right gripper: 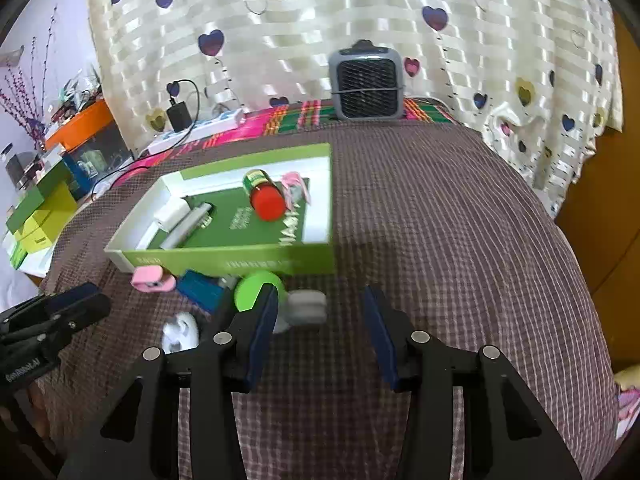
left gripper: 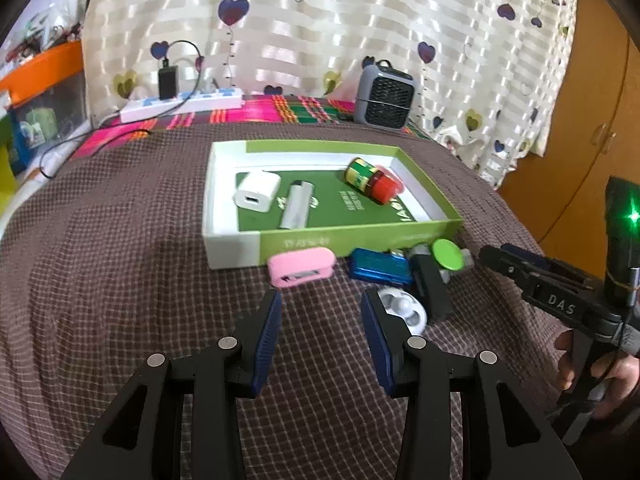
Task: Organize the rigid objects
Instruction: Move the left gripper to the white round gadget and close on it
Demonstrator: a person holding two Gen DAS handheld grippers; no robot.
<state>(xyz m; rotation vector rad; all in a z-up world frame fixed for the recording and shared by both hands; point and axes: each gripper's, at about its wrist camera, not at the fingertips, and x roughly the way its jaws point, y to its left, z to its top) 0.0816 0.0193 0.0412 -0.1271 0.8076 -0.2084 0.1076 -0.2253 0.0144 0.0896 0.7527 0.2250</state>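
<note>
Green-walled box sits on the checked brown cloth, holding a white charger, silver tube and red-capped jar. Both grippers stand part open and empty: left gripper just short of the pink stapler, right gripper just short of the green-topped grey piece.

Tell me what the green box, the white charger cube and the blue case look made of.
Shallow green and white box: looks like printed cardboard, matte, with thin folded walls. White charger cube: probably moulded plastic, smooth, slightly glossy. Flat blue case: glossy with bright highlights, either metal or lacquered plastic; cannot tell which.
</note>
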